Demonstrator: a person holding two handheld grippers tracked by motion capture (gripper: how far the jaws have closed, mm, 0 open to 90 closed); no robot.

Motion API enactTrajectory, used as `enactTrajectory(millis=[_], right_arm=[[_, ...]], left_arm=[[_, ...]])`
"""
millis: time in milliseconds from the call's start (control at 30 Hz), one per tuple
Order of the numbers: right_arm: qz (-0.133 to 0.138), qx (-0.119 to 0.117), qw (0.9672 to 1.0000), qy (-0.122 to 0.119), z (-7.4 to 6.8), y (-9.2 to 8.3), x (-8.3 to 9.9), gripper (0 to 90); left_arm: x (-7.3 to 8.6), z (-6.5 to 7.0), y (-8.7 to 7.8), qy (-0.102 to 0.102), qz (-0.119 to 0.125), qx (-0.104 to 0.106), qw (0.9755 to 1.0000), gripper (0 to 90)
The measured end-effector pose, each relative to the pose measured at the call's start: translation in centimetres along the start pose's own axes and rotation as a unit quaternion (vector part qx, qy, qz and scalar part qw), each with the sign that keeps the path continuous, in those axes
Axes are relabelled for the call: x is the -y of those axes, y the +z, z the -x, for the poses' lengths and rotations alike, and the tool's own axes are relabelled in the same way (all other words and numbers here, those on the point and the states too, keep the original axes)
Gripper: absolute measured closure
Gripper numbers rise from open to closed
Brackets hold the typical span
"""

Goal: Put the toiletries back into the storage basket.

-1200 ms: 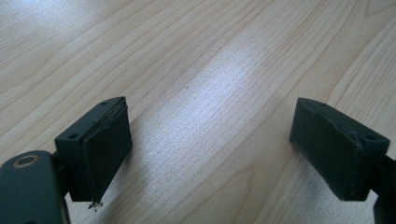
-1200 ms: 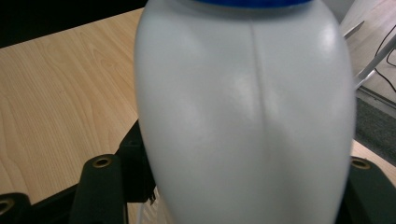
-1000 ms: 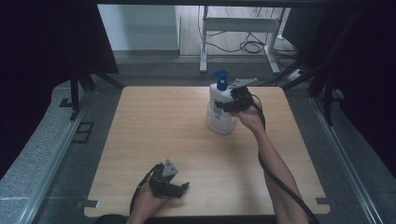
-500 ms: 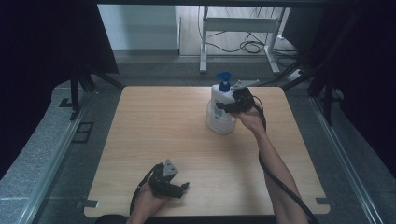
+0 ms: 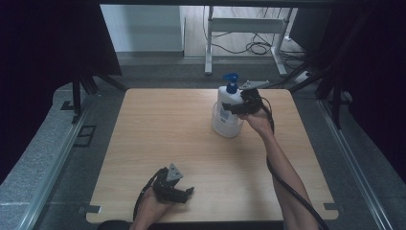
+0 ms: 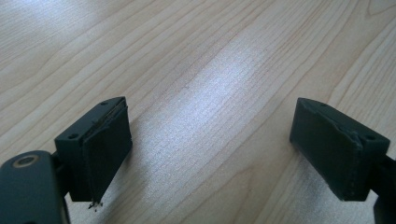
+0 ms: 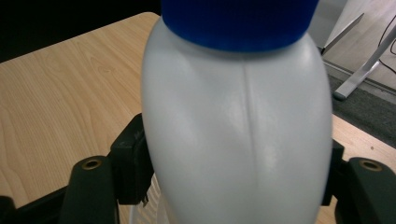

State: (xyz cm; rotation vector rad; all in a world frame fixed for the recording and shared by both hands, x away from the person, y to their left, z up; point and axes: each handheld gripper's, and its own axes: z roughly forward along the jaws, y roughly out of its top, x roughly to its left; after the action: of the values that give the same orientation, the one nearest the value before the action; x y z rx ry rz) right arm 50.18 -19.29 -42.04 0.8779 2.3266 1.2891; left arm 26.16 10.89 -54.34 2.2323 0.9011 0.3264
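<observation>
Pump bottle [image 5: 227,111]: white plastic body, blue pump head [image 5: 231,81], standing at the far right part of the table [image 5: 158,139], apparently inside a shallow clear container [image 5: 225,128] — cannot tell whether the bottle base rests in it or is lifted just above

Right gripper [image 5: 238,107]: jaws clamped on the upper body of the bottle, one on each side; in the right gripper view the bottle [image 7: 238,130] sits between the two black jaws just under the blue collar [image 7: 238,21]

Left gripper [image 5: 184,193]: at the near edge of the table, well apart from the bottle; jaws spread wide with nothing between them, bare wood under them in the left gripper view

Handling, judged:
- smooth glossy plastic, likely slippery; rounded shoulder could slide out of flat pads
- walls probably give a little under squeeze; fill level not visible, so weight unknown
- top-heavy with pump; best hold is on the broad body below the shoulder, not the pump neck

Surface: pale wood-grain laminate, flat, some glare, otherwise bare

Room: grey floor around the table, dark curtains either side, a white metal stand [image 5: 244,28] and loose cables [image 5: 256,47] beyond the far edge
</observation>
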Motion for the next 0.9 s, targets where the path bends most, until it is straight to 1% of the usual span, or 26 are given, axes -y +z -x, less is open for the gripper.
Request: enactTrajectory(millis=[200,400,433,567,633,767,900], right_arm=[[0.002,-0.001,1.0000,-0.002,-0.2,-0.4,-0.3,29.0],[0.009,0.007,0.9999,0.000,-0.1,-0.9,-0.5,22.5],[0.009,0.007,0.9999,0.000,-0.1,-0.9,-0.5,22.5],[0.012,0.006,0.9999,-0.010,-0.4,-1.3,-0.7,18.4],[0.013,0.006,0.9998,-0.012,-0.4,-1.4,-0.8,17.6],[0.012,0.003,0.9998,-0.014,-0.8,-1.8,-1.1,13.4],[0.011,0.003,0.9998,-0.017,-0.9,-2.1,-1.3,13.0]], left_arm=[[0.0,0.0,0.0,0.000,0.000,0.000,1.0000,11.9],[0.0,0.0,0.0,0.000,-0.001,0.000,1.0000,11.9],[0.0,0.0,0.0,0.000,-0.001,0.000,1.0000,11.9],[0.0,0.0,0.0,0.000,-0.001,0.000,1.0000,11.9],[0.0,0.0,0.0,0.000,-0.001,0.000,1.0000,11.9],[0.0,0.0,0.0,0.000,0.000,0.000,1.0000,11.9],[0.0,0.0,0.0,0.000,0.000,-0.001,1.0000,12.0]])
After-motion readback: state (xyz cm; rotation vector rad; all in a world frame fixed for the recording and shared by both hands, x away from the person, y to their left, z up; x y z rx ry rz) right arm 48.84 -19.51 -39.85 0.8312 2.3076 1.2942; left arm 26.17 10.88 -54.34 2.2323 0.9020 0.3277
